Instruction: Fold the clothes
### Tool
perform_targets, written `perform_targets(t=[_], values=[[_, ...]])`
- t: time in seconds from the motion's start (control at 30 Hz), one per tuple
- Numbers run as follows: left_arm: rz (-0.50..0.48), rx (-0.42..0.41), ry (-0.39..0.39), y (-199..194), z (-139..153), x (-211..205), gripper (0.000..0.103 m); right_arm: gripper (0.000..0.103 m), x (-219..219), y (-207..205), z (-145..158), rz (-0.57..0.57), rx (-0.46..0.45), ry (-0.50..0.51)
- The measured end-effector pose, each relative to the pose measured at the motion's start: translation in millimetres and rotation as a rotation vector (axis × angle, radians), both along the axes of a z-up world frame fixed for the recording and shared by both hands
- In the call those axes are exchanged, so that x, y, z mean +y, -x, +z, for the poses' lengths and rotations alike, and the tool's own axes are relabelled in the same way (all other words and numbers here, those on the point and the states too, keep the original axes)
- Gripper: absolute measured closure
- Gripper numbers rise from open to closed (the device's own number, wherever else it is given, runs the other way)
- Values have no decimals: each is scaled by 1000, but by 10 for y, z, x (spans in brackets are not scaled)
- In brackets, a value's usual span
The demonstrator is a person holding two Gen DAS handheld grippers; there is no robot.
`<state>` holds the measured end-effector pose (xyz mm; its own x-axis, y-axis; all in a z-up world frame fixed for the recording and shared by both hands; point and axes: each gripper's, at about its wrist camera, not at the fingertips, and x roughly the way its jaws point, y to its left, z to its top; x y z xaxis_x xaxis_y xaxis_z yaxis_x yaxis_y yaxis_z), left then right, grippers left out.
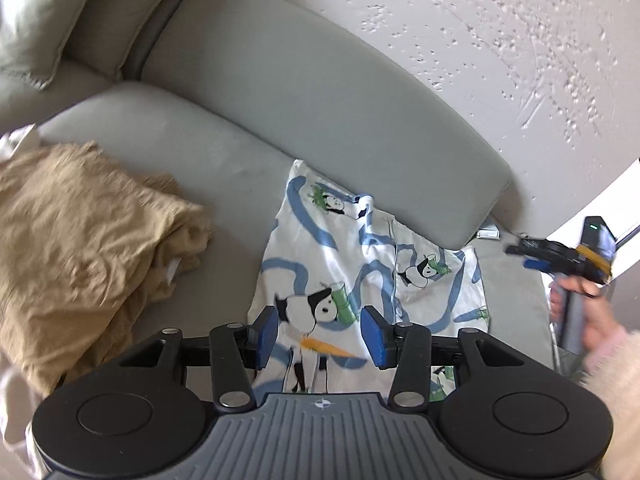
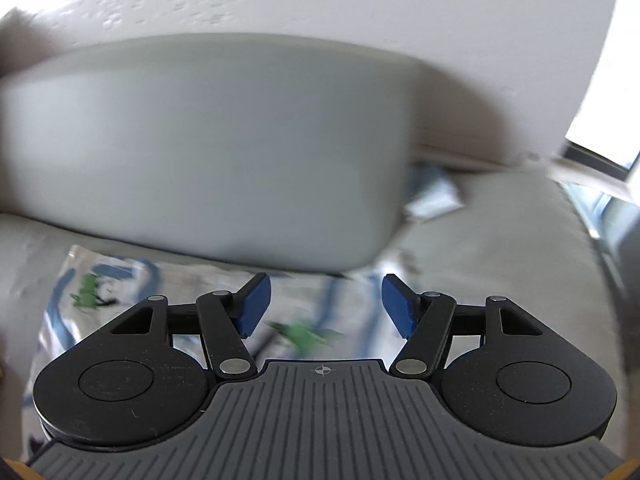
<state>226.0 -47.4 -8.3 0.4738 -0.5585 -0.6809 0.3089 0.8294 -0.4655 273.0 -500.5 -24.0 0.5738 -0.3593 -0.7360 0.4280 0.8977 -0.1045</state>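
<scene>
Our panda-print garment [image 1: 360, 264] lies flat on the sofa seat [image 1: 224, 184]. Both the left gripper [image 1: 320, 336] and right gripper [image 2: 324, 306] have jaws released, empty; we pinch matching edges evenly next.

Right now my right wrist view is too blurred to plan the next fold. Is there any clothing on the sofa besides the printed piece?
Observer: Yes. A crumpled tan garment lies on the seat cushion, left of the panda-print garment and apart from it.
Operator: Is the left tool gripping the print?
Observer: No. The left tool hovers over its near edge, jaws apart, with nothing pinched between them.
Operator: How does the print lie?
Observer: Spread mostly flat, its far edge up against the back cushion.
</scene>
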Motion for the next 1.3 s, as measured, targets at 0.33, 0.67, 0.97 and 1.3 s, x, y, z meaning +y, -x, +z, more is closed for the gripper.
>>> perform_targets(t=[0.33,0.67,0.97,1.3], values=[[-20,-92,-218,-1537,-543,-1166,58,54,-647,71,-198,-84,29,-82],[-46,41,-226,-2840,-1273,-1653,53,49,-1374,-721,-790,-122,113,-270],[-20,186,-117,-3175,-1612,-1861,58,60,-1737,-1022,-1046,-135,83,-392],[-89,81,-155,-2865,-1362,-1874,103,102,-1472,-1216,-1122,-112,136,-281]])
